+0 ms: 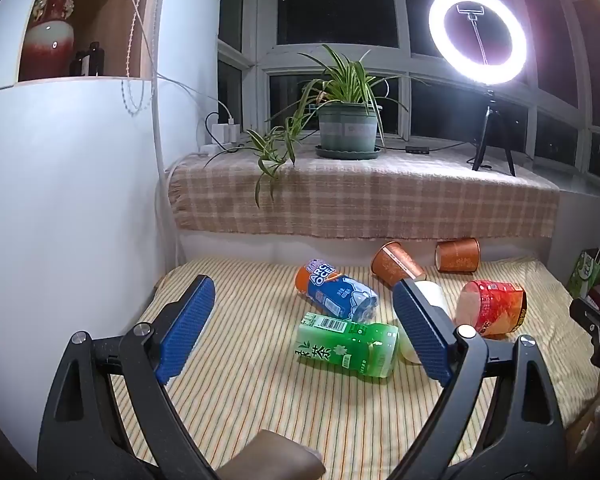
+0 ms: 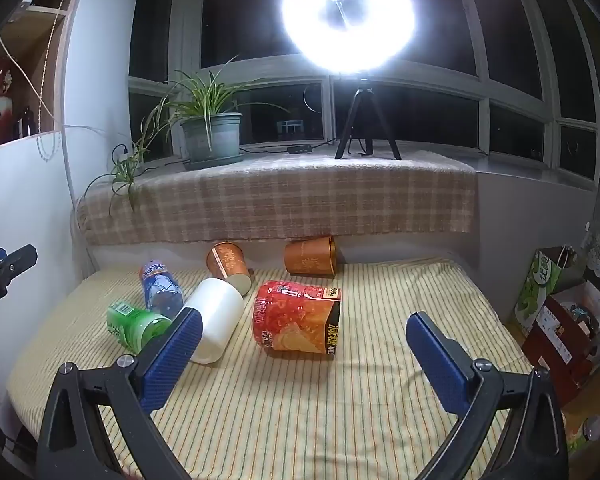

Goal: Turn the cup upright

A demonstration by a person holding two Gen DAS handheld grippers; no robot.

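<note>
Several cups lie on their sides on a striped cloth table (image 1: 260,400). A red noodle cup (image 2: 296,320) lies in the middle, also in the left wrist view (image 1: 494,306). A white cup (image 2: 216,320) lies left of it. A green cup (image 1: 348,344), a blue and orange cup (image 1: 336,288) and two brown paper cups (image 1: 396,264) (image 1: 458,255) lie around them. My left gripper (image 1: 300,320) is open and empty, above the table before the green cup. My right gripper (image 2: 304,344) is open and empty, just short of the red cup.
A plaid-covered window ledge (image 1: 364,196) runs behind the table, with a potted plant (image 1: 348,128) and a bright ring light on a tripod (image 1: 484,80). A white cabinet (image 1: 60,200) stands at the left. Boxes and bags (image 2: 560,320) sit off the table's right edge.
</note>
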